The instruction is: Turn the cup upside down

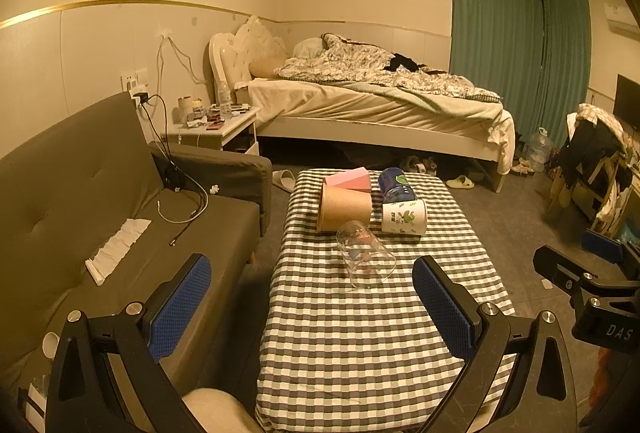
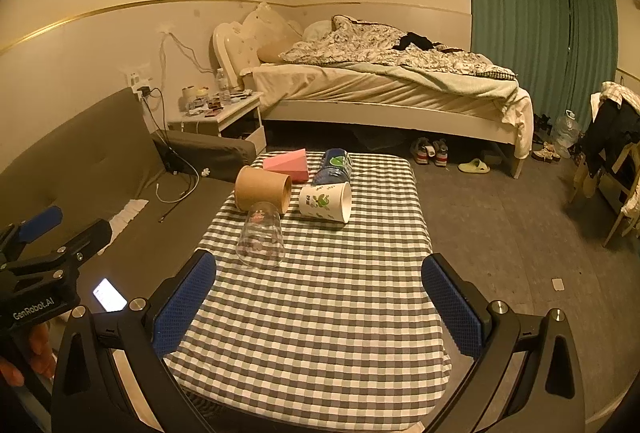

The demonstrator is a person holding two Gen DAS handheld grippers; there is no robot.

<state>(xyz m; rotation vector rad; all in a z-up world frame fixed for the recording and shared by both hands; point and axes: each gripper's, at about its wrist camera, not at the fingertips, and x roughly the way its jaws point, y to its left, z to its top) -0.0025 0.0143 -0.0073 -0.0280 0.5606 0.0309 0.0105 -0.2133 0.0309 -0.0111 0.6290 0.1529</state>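
Hovering both grippers over the near end of the checkered table [image 2: 320, 333], jaws spread wide, holding nothing. I'm eyeing the clear glass cup [image 2: 260, 237] lying on its side nearest me, mouth toward me. I'm thinking the right gripper [image 2: 320, 297] should pinch its wall mid-body, gently, then rotate mouth-down. I'm reading "GenRobot.AI" on the left gripper [image 1: 312, 305] and "DAS" on the right one.

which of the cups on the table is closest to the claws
The clear glass cup, lying on its side at the front of the group; the brown, white and blue cups all lie farther back.
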